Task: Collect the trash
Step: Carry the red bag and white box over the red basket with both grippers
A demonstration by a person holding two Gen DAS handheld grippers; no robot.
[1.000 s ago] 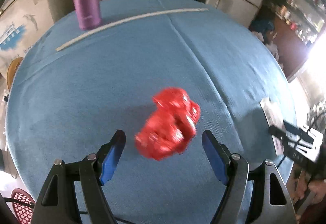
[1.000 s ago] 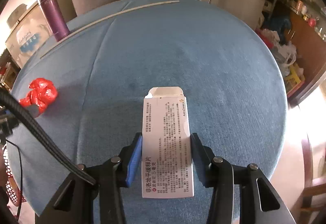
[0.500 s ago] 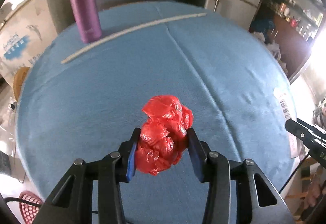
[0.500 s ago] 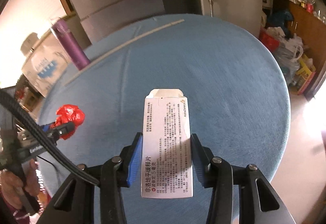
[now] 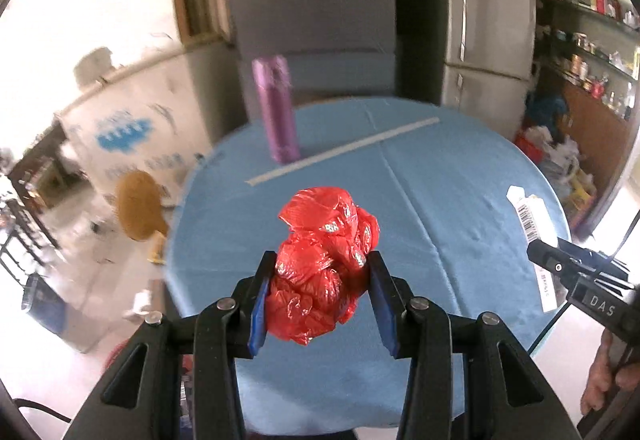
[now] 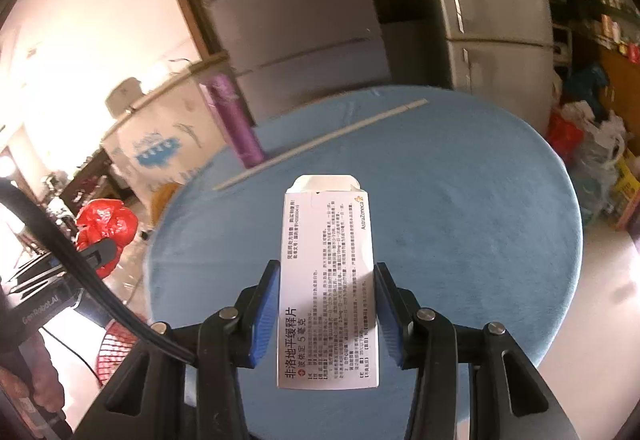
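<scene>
Left wrist view: left gripper (image 5: 322,272) clamps the crumpled red bag (image 5: 325,264) above the blue table (image 5: 440,199). Right gripper (image 6: 326,284) clamps the white medicine box (image 6: 328,288), also raised above that table.

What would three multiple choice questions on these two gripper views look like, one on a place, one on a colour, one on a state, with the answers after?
1. Where does the purple bottle stand?
A. far edge of the blue table
B. on the floor
C. on the fridge

2. What colour is the crumpled bag?
A. green
B. red
C. white

3. What is the right gripper doing?
A. open, holding nothing
B. gripping a cup
C. gripping the white medicine box

Answers: A, it stands beside the white strip; B, red between the left gripper pads; C, both pads press the box's sides.
</scene>
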